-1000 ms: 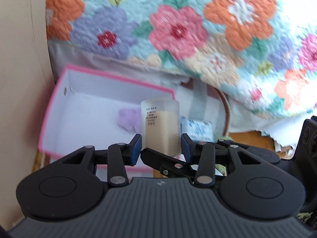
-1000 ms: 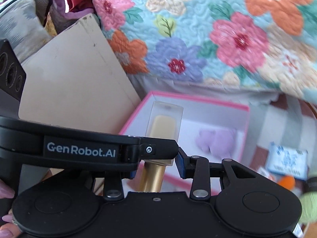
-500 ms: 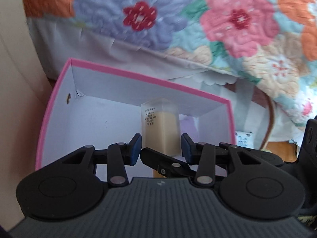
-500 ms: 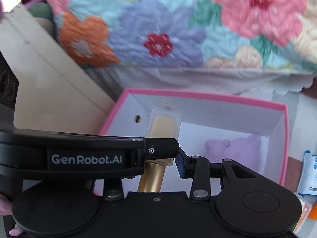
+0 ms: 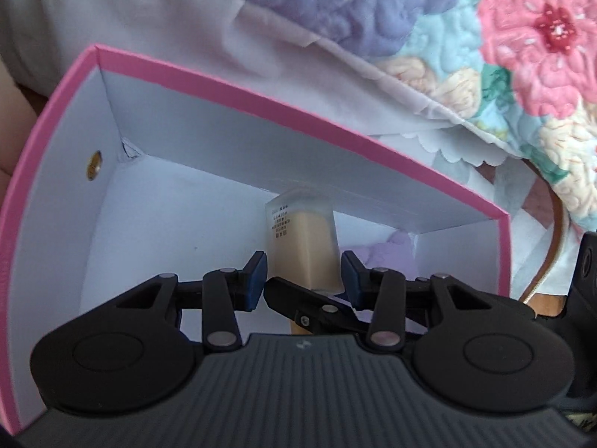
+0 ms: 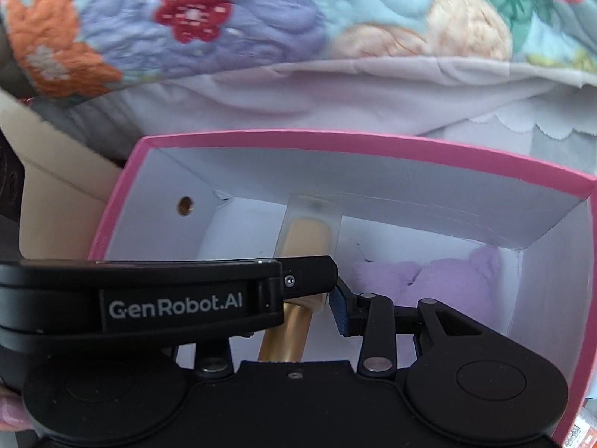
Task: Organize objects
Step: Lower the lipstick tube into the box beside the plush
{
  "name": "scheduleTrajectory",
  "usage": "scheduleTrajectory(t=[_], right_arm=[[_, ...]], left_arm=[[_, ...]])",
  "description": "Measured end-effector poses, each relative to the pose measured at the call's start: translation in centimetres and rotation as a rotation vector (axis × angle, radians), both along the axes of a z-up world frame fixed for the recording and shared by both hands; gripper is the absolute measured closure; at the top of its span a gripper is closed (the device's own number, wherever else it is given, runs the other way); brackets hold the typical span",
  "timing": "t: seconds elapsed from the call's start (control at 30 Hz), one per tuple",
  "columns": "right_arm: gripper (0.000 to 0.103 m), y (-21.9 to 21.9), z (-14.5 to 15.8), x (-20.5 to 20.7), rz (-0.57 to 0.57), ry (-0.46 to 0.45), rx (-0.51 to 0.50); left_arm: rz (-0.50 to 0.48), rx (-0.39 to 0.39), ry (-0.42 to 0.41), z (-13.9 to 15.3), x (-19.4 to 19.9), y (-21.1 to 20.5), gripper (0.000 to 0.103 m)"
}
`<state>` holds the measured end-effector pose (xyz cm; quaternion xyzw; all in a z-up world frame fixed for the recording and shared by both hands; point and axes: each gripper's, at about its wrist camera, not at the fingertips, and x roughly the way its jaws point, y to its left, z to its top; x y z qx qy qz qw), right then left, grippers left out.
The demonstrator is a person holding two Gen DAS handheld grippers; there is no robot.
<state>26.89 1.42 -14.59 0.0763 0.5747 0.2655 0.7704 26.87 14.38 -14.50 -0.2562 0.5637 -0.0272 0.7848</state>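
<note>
Both tools point down into one open pink-rimmed cardboard box w/ white interior point(image 5: 261, 108). A single item sits between both sets of pads: a frosted clear rectangular bottle of beige liquid w/ a gold cap point(image 5: 302, 250).

Left tool point(image 5: 303, 274): blue pads stand on either side of the bottle body. The right pad looks in contact; a thin gap shows at the left pad, so a firm grip can't be confirmed from this view. The other tool's black finger crosses in front of the bottle's lower part and hides the cap end, bar a sliver of gold below.

Right tool point(image 6: 321, 298): only the right blue pad point(image 6: 341, 311) is visible, just beside the junction of gold cap and bottle. The near pad is hidden behind the left tool's black body, marked "GenRobot.AI". Contact can't be made out; grip undetermined.

Bottle position: inside the box, base end toward the far wall, cap end toward the cameras. Whether it rests on the box floor can't be told. Printed text on its side is too small to read.

A lilac plush item point(image 6: 440, 280) lies in the box's right part, partly cut off by tool linkage; shape unclear. A small round hole point(image 5: 93, 164) is in the box's left wall.

Behind the box: a quilted floral bedspread point(image 6: 261, 18), blurred. Pink fingernails point(image 6: 9, 408) show at the right-wrist view's lower left edge, mostly cut off.
</note>
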Motion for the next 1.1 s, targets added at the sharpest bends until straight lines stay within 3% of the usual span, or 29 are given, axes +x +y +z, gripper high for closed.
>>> scheduleTrajectory(t=[0.23, 0.37, 0.5, 0.6, 0.7, 0.73, 0.93, 1.1], right_arm=[[0.059, -0.1, -0.7, 0.3, -0.013, 0.002, -0.064], [0.057, -1.2, 0.3, -0.1, -0.011, 0.006, -0.037], [0.057, -1.6, 0.7, -1.3, 0.049, 0.031, -0.053], [0.057, -1.4, 0.3, -2.3, 0.104, 0.062, -0.050], [0.067, -0.4, -0.3, -3.1, 0.132, 0.033, -0.118], [0.078, -0.2, -0.3, -3.2, 0.127, 0.013, -0.141], [0.080, -1.5, -0.2, -2.6, -0.006, 0.006, -0.145], [0.076, -1.6, 0.0, -2.9, -0.001, -0.018, -0.126]], left_arm=[[0.005, 0.003, 0.006, -0.3, 0.0, -0.4, 0.068], [0.009, 0.002, 0.005, -0.3, -0.4, -0.5, 0.068], [0.008, 0.023, 0.070, -0.7, -1.0, -0.9, 0.071], [0.013, 0.026, 0.060, -0.6, -1.4, -1.6, 0.072], [-0.014, 0.084, 0.015, 0.0, -1.4, -2.5, 0.079], [-0.024, 0.090, 0.000, 0.1, -1.3, -2.7, 0.081], [0.004, 0.022, 0.013, -0.3, -0.6, -2.0, 0.081], [-0.018, 0.054, -0.020, 0.6, -1.9, -2.2, 0.081]])
